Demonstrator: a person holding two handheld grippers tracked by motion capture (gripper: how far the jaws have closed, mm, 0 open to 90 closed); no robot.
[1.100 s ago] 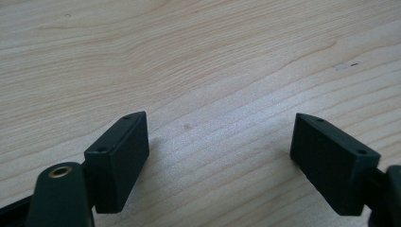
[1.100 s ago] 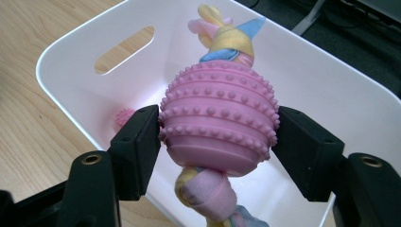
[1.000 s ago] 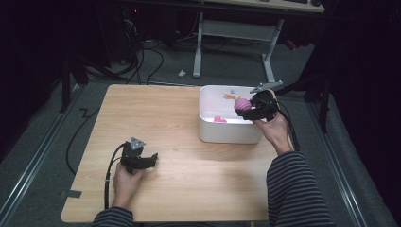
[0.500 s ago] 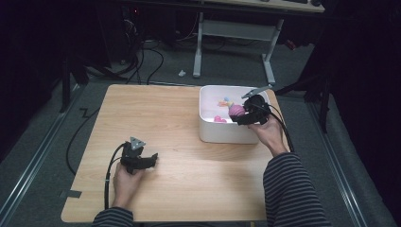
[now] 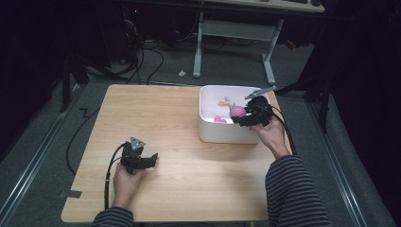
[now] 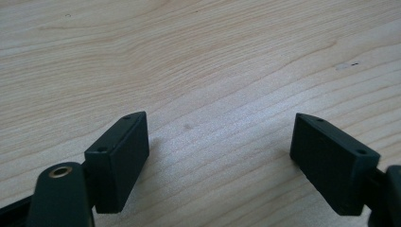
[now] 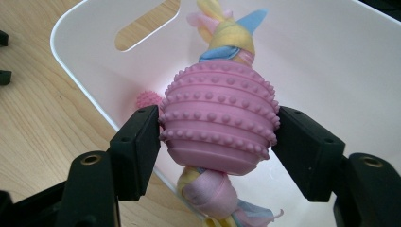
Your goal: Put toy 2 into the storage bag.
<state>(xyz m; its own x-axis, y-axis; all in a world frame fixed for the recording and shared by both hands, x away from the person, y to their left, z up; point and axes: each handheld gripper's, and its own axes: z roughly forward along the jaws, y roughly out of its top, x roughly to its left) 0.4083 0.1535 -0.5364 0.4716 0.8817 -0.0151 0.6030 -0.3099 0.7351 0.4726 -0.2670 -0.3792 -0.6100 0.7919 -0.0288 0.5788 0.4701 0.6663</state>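
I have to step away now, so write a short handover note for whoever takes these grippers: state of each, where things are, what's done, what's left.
Right gripper: shut on the pink knobbly toy with cloth knots, held over the white bin.
Left gripper: open, holding nothing, low over the bare wooden table.
Done: a small pink spiky ball lies in the bin.
Left: probably lower the toy and release it into the bin.

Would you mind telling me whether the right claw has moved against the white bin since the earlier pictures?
Yes. The right claw, shut on the pink toy, has shifted from the white bin's far right corner toward its near wall.
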